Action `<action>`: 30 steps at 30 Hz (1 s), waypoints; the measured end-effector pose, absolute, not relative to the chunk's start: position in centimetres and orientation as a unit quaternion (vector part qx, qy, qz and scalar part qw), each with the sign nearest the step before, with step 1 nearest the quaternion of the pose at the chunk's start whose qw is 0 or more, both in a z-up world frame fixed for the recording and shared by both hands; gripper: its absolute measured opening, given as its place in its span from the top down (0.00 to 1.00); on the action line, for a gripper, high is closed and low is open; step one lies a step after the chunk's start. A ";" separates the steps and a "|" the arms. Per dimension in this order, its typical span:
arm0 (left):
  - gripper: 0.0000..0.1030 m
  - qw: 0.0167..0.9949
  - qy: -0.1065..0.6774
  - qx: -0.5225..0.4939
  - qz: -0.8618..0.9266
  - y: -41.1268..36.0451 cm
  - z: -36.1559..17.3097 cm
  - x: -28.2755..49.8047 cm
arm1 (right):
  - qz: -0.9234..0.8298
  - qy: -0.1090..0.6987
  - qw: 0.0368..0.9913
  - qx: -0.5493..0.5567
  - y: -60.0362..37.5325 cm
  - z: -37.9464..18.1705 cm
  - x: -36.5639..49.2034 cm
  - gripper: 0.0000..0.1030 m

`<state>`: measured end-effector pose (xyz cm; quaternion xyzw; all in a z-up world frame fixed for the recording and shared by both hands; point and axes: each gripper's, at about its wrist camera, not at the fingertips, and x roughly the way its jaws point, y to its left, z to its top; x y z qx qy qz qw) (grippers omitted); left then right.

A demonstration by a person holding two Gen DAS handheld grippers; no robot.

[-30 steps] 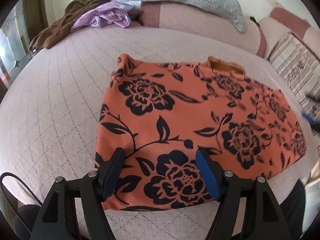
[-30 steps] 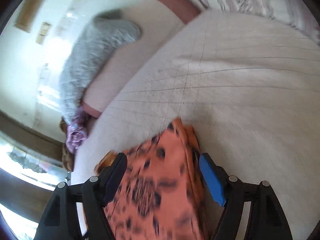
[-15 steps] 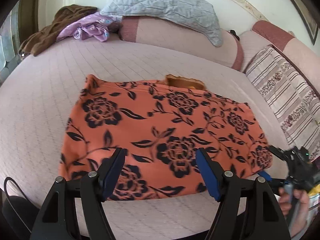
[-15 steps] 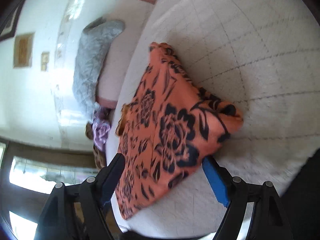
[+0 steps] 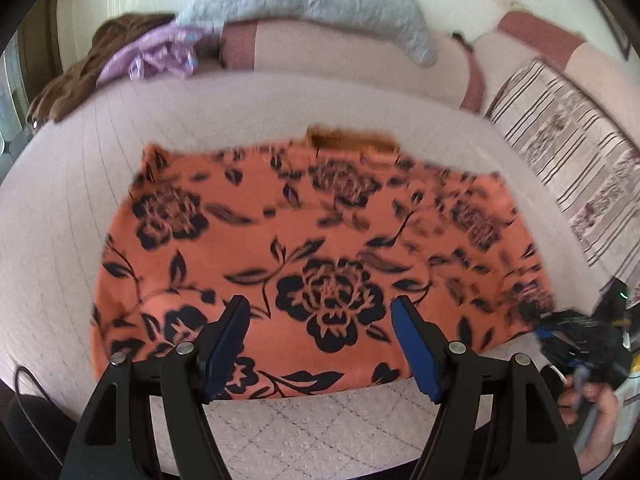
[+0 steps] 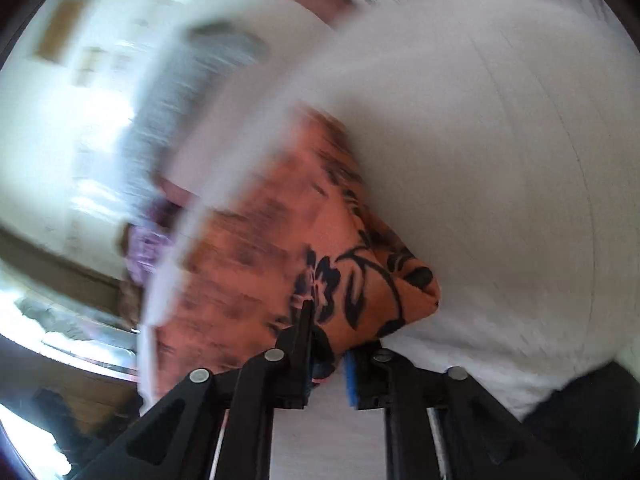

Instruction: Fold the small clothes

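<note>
Pale quilted bedding (image 5: 248,112) fills the ground in front of you, with soft cushions along the back edge. Going left to right in the left wrist view: a brown garment (image 5: 76,84) is heaped at the far left corner, a lilac cloth (image 5: 160,56) lies bunched against it, a grey quilted pillow (image 5: 320,0) rests on the back cushions, and a striped cushion (image 5: 568,152) leans at the right. Between them the orange cloth (image 5: 320,240) with black flowers lies spread flat on the bedding, a tan trim showing at its far edge. Your left gripper (image 5: 320,344) hangs above the near edge of that cloth with its 2 fingers spread wide and nothing between them. At the far right, your right gripper (image 5: 560,332) sits at the cloth's near right corner. From the right wrist view, blurred as it is, that gripper (image 6: 328,356) is closing, and its fingers pinch the bunched corner of the orange cloth (image 6: 360,280).
</note>
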<state>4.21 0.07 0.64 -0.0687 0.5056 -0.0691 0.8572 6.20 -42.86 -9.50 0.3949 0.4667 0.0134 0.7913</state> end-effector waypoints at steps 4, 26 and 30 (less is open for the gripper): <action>0.28 0.860 0.498 -0.075 -0.076 -0.6 0.8 4.7 | 0.034 0.429 0.779 0.457 -45.3 -9.5 4.6 0.68; 0.24 0.852 0.512 -0.014 -0.104 -2.8 -3.4 5.5 | 0.067 0.514 0.809 0.278 -45.8 -6.8 23.6 0.86; 0.24 0.853 0.509 -0.039 -0.108 -1.5 -1.4 5.1 | -0.008 0.514 0.816 0.265 -46.2 -6.4 22.1 0.71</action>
